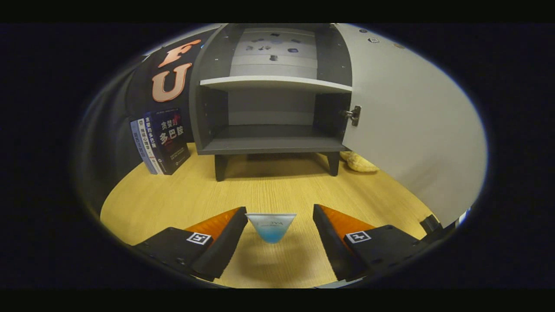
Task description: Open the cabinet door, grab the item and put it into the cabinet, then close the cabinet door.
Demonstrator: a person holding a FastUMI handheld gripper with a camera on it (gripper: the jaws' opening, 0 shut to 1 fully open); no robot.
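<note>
Blue-white tube (271, 226) between spread gripper (279, 236) fingers, contact unclear; cabinet (269, 145) door (403, 130) open, yellow item (360, 163) half-hidden behind.

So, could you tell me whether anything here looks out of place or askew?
One oddity: a yellowish lumpy thing lies on the table beside the cabinet, half hidden behind the open door. I cannot tell what it is. The blue tube sits between the open gripper's fingers.

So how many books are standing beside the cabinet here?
3, as far as the spines show: the books lean together on the table just left of the open cabinet, against the booth wall. More could be hidden behind them. The gripper is open around the tube.
</note>
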